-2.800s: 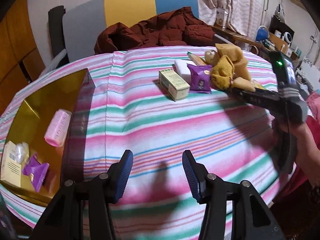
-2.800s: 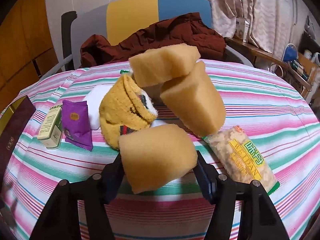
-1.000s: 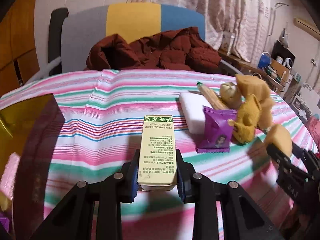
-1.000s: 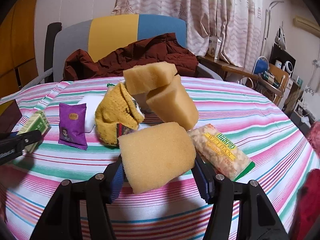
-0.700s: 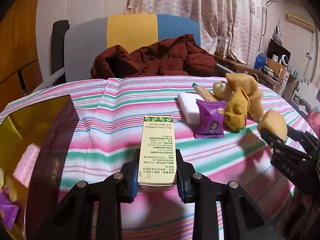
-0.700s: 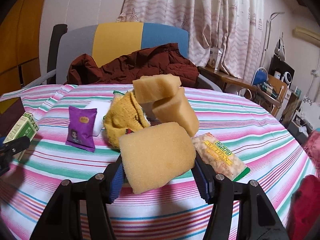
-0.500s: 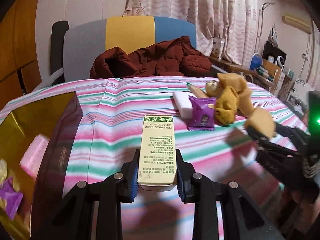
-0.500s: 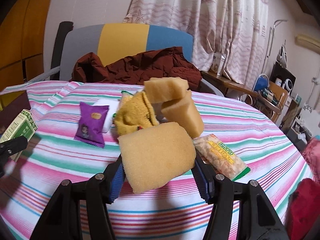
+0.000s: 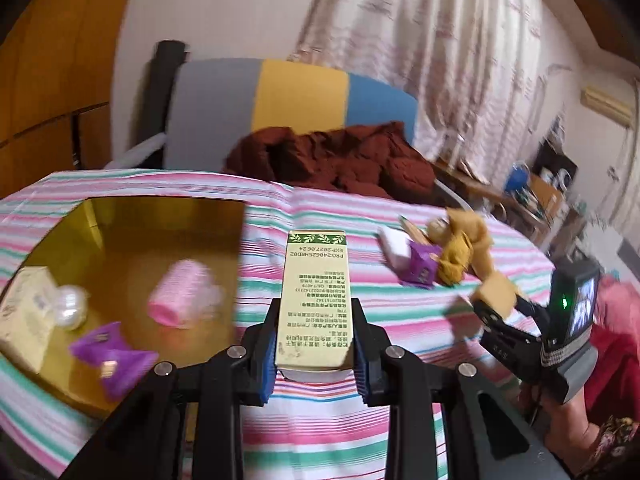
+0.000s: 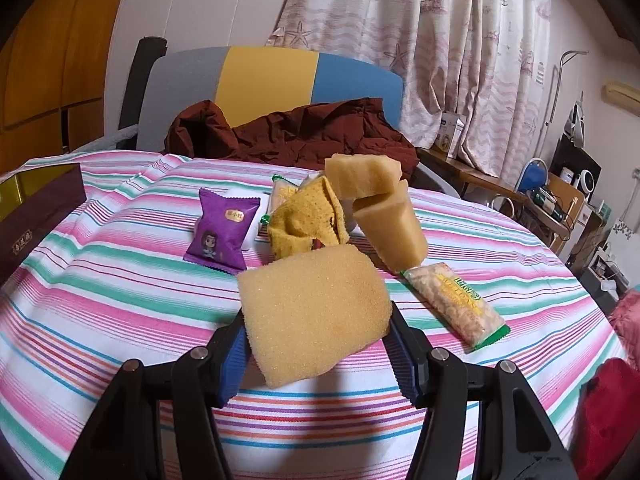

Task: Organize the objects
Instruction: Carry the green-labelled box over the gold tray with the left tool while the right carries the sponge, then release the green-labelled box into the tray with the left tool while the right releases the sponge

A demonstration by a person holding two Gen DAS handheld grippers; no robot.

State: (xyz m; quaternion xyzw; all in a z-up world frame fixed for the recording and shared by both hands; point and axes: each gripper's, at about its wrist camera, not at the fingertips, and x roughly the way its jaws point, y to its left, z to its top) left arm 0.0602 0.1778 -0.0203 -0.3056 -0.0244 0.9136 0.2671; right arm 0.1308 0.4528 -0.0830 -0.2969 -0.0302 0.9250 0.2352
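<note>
On the bench (image 10: 100,280), which has a striped cloth of pink, green and white, lots of small things are spread out. The left gripper (image 9: 316,344) is pinching a tall, thin box (image 9: 316,292) between its blue pads, and the box is up off the cloth, with small green writing on its side. To the left of it sits a gold tray (image 9: 132,216) with dark sides. Inside the tray lie a pink roller (image 9: 182,298), a purple bow (image 9: 110,356), a white pearly ball (image 9: 72,306) and a pale box (image 9: 24,320); they look a bit blurry. The right gripper (image 10: 316,346) is squeezing a yellow sponge block (image 10: 316,308) from both sides and holds it above the cloth. Just behind that sponge block is a little heap: a purple snack packet (image 10: 220,232) lying flat, a white block (image 10: 242,200) peeking out from under it, a yellow knitted cloth (image 10: 308,216), and two more sponge pieces (image 10: 380,208), one resting on the other. A long snack bar in a clear wrapper (image 10: 456,304) lies on the cloth to the right of the held sponge, close to the heap. From the left gripper's camera you can see a hand (image 9: 568,412) holding the right gripper, with a small lit screen (image 9: 580,308) on top of it. Behind the bench is a chair (image 10: 260,76) in grey, yellow and blue, with a dark red coat (image 10: 296,132) piled on it, and patterned curtains (image 10: 440,40) hang beyond.
</note>
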